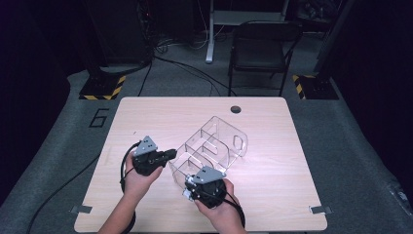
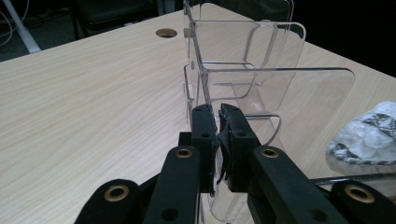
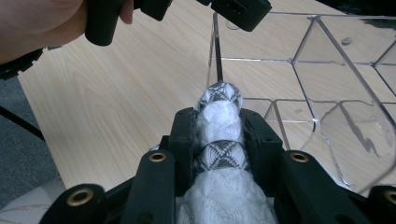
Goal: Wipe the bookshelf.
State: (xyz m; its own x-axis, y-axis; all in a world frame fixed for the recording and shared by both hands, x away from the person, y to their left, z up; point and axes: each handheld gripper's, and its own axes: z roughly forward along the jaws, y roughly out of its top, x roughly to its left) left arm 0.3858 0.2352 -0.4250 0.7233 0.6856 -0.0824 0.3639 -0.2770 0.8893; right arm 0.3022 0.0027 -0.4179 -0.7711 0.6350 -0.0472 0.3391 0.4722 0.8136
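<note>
1. We see a clear organizer [image 1: 212,146] lying slantwise on the table [image 1: 146,117], slightly toward our side of the middle, its dividers forming several open compartments.
2. Our left gripper [image 2: 218,122] has its jaws closed on the thin edge of one organizer wall; in the left gripper view the clear sheet runs straight between the pads.
3. In the high view the left gripper [image 1: 168,155] sits at the organizer's near-left end, held by the left hand [image 1: 139,178].
4. Our right gripper [image 3: 219,121] is clamped on a cloth [image 3: 219,154], white with dark grey patterned bands, bunched between the jaws and sticking out past their tips.
5. The cloth tip lies just in front of the organizer's near corner edge; we cannot tell whether it touches the plastic.
6. In the high view the right gripper [image 1: 207,183] sits at the organizer's near end, close to the left gripper, with the right hand [image 1: 221,207] behind it.
7. The cloth [image 2: 369,135] also appears at the right of the left gripper view, beside the organizer.
8. Open tabletop stretches left, far and right of the organizer; a small round hole [image 1: 235,108] sits near the far edge.
9. The near edge lies just behind both hands.
</note>
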